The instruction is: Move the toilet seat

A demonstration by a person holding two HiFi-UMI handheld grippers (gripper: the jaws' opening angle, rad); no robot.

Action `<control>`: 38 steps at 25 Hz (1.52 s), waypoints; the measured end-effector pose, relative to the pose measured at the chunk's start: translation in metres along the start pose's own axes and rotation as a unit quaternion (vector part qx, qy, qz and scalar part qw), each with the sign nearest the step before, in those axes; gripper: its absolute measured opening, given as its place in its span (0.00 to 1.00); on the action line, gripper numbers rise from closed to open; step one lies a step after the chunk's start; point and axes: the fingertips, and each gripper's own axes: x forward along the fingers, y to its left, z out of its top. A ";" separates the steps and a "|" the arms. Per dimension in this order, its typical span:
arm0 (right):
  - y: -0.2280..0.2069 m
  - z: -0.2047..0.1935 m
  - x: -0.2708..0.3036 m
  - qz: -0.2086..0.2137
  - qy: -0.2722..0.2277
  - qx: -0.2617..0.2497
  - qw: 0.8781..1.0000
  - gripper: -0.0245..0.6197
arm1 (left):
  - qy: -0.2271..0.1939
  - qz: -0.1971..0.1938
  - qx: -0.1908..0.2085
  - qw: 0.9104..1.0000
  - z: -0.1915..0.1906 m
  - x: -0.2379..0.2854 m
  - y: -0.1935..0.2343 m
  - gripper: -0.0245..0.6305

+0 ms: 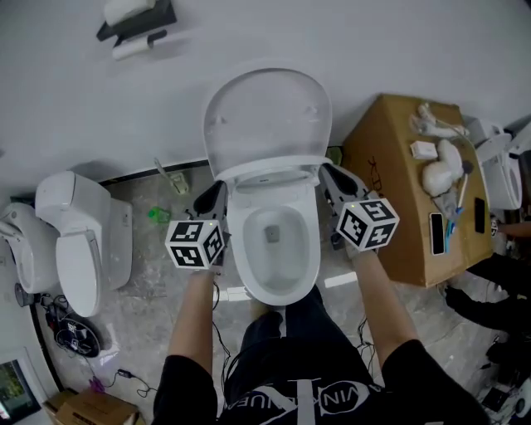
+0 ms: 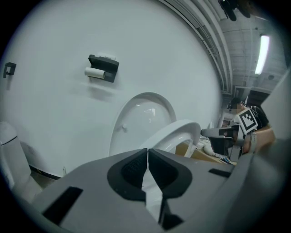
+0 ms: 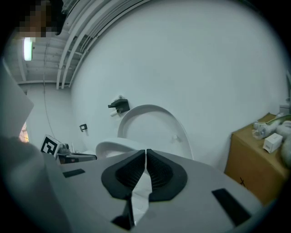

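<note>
A white toilet stands in the middle, its lid [image 1: 267, 116] leaning back against the wall. The seat ring [image 1: 274, 172] is lifted partway above the bowl [image 1: 274, 286]; it also shows as a raised white arc, the seat ring [image 2: 182, 132] [image 3: 113, 146]. My left gripper [image 1: 217, 191] sits just left of the seat's hinge end, and my right gripper [image 1: 328, 174] just right of it. Both the left gripper [image 2: 148, 152] and the right gripper [image 3: 145, 154] have their pads closed together with nothing between them. Whether either one touches the seat I cannot tell.
A second toilet [image 1: 79, 249] stands at the left, with cables on the floor near it. A cardboard box [image 1: 390, 166] with white items on top stands close at the right. A paper holder [image 1: 137, 25] hangs on the wall above, and a green brush [image 1: 170, 178] lies left of the bowl.
</note>
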 end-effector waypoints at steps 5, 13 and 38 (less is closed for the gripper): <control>-0.008 0.013 0.020 0.000 0.000 -0.015 1.000 0.07 | -0.005 0.005 0.004 1.000 0.013 0.016 0.010 0.05; -0.021 0.029 0.051 -0.006 -0.006 -0.027 1.000 0.06 | -0.011 0.014 0.005 1.000 0.030 0.041 0.026 0.04; -0.045 0.049 0.105 -0.015 0.003 -0.085 0.996 0.05 | -0.031 0.075 -0.026 0.996 0.050 0.085 0.053 0.04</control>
